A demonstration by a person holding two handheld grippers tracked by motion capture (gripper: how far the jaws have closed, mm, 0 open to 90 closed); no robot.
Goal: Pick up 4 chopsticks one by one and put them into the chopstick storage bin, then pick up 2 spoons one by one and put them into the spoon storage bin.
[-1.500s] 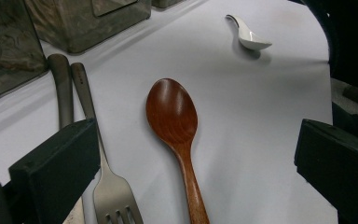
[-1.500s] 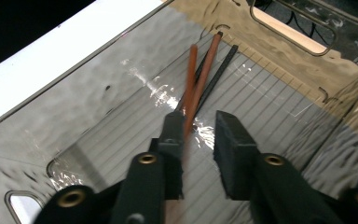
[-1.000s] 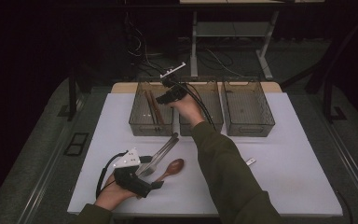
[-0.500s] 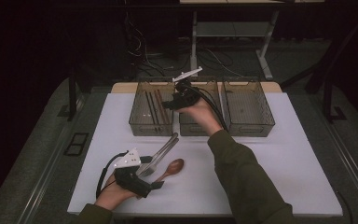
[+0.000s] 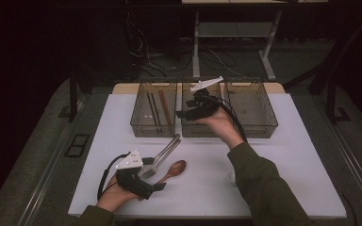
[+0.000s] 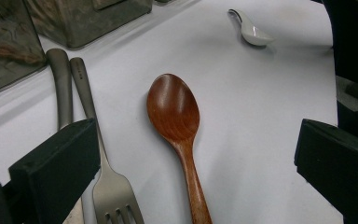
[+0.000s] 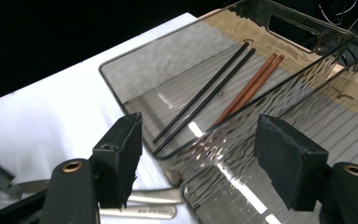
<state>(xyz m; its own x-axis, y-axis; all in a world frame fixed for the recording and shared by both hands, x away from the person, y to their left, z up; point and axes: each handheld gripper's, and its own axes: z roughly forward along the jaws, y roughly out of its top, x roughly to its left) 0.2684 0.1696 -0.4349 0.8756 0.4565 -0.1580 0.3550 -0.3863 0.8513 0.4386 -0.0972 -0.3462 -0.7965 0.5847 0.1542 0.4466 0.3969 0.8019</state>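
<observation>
the left tool (image 5: 156, 181) is spread, empty, astride the wooden spoon (image 5: 172, 170) near the worktop's (image 5: 301, 155) front edge. spoon's long axis runs diagonally, bowl toward the far right corner, handle toward the tool. the right tool (image 5: 185, 113) is spread, empty, above the middle bin (image 5: 194, 128).

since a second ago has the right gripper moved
Yes. The right gripper has shifted rightward, from over the left bin holding chopsticks to over the middle bin, jaws open.

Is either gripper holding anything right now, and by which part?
Nothing is held. Left gripper open astride the wooden spoon; right gripper open, empty, above the bins.
</observation>
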